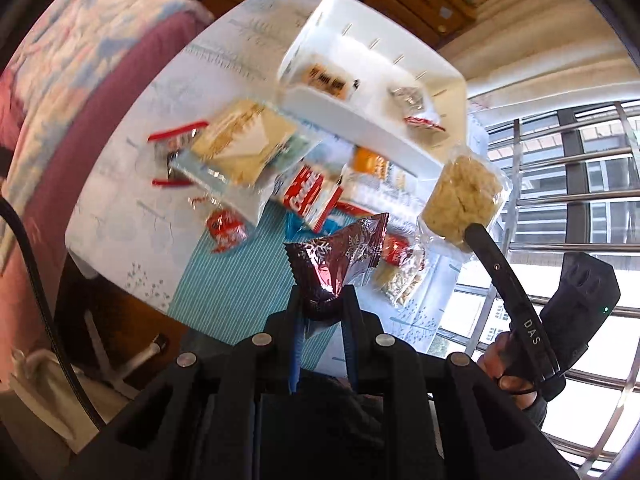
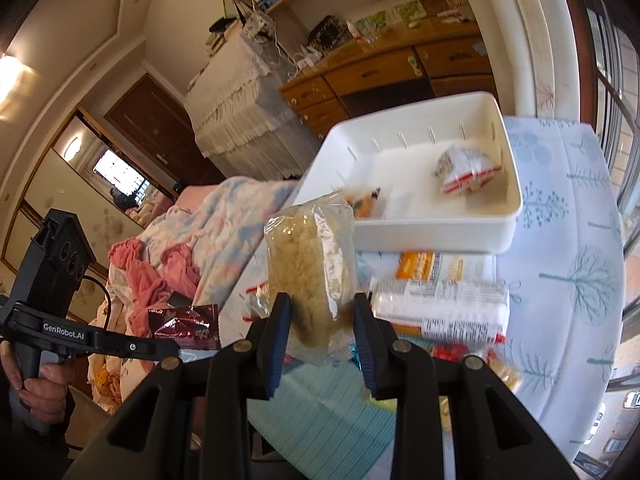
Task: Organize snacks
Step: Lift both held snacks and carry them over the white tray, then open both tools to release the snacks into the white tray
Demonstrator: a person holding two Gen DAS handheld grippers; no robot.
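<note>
Snacks lifted in both grippers, white bin waiting beyond.

Left gripper (image 1: 323,300) has its jaws pinched tight on one corner of a dark maroon foil packet with silver snowflakes (image 1: 340,254), which stands up at twelve o'clock from the fingertips, clear of the table, probably so it can be carried over the heap of loose snack packets (image 1: 280,172) on the pale tree-printed tablecloth (image 1: 132,216). Right gripper (image 2: 322,312), at three o'clock in the left view, is clamped with jaws only a little apart on the lower end of a clear-wrapped pale puffed-rice cake (image 2: 312,264), held upright. White rectangular plastic bin (image 2: 440,236), at one o'clock, already holds a few packets and looks the likely destination.
</note>
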